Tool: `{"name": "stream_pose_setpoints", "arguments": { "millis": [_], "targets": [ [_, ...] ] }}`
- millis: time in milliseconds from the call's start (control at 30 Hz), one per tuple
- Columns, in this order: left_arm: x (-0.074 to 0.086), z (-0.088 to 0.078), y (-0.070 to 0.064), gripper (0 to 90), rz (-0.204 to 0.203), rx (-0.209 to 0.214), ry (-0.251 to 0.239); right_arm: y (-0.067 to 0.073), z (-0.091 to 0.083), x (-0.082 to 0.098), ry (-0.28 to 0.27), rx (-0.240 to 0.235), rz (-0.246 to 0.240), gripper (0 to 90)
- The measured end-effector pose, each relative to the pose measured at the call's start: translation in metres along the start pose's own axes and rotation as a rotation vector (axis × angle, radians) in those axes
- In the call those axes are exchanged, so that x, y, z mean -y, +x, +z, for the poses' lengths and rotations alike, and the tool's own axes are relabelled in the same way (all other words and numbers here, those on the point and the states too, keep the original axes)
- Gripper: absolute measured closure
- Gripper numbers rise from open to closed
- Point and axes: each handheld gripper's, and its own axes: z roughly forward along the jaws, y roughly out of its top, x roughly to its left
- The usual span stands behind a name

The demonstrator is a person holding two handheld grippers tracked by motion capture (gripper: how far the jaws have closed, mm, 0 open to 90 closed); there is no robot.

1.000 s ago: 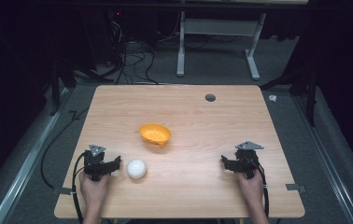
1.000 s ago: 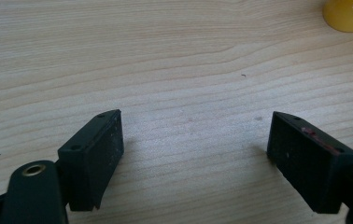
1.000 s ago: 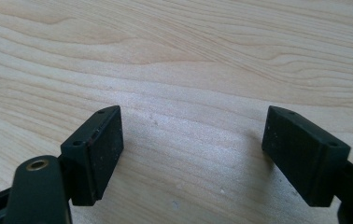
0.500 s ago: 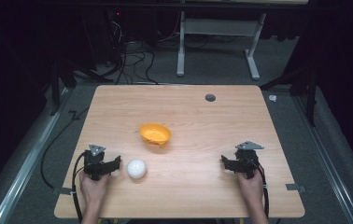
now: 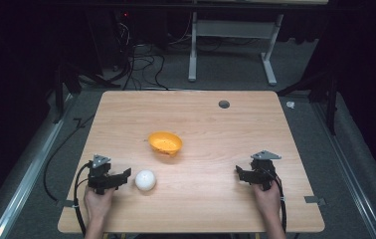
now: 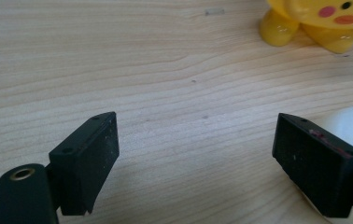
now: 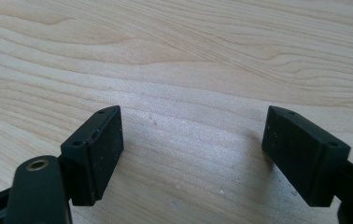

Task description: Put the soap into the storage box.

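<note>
Pale wood grain runs across the worktop [image 5: 206,124], and both grippers sit low near its front edge. The left gripper [image 5: 122,178] is toward the front left corner, jaws spread wide with bare wood between them. Just beside it, on the side toward the middle of the worktop, lies a white ball [image 5: 145,179]; in the left gripper view its pale curve [image 6: 352,121] peeks out behind the right-hand jaw, and whether they touch cannot be told. A yellow-orange bowl-shaped toy [image 5: 165,143] rests near the centre of the worktop, its rosy cheeks and stubby feet [image 6: 321,21] showing at the top of that view. Toward the front right corner, the right gripper [image 5: 242,174] also stands with jaws wide apart, holding nothing, pointing in toward the middle. A small dark round hole [image 5: 224,104] sits near the far edge.
</note>
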Motion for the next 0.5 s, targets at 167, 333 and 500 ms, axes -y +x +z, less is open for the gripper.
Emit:
{"name": "stream_pose_setpoints", "arguments": {
  "millis": [167,333,500],
  "targets": [
    [-0.003,-0.009,-0.006,14.9,0.018,0.031,-0.026,0.0,0.0,0.0,0.0,0.0,0.0,21.4],
    [-0.006,-0.016,-0.019,14.7,0.047,0.069,-0.045,0.0,0.0,0.0,0.0,0.0,0.0,21.4],
    [-0.008,-0.015,-0.026,13.5,0.056,0.097,-0.041,0.0,0.0,0.0,0.0,0.0,0.0,21.4]
  ]
}}
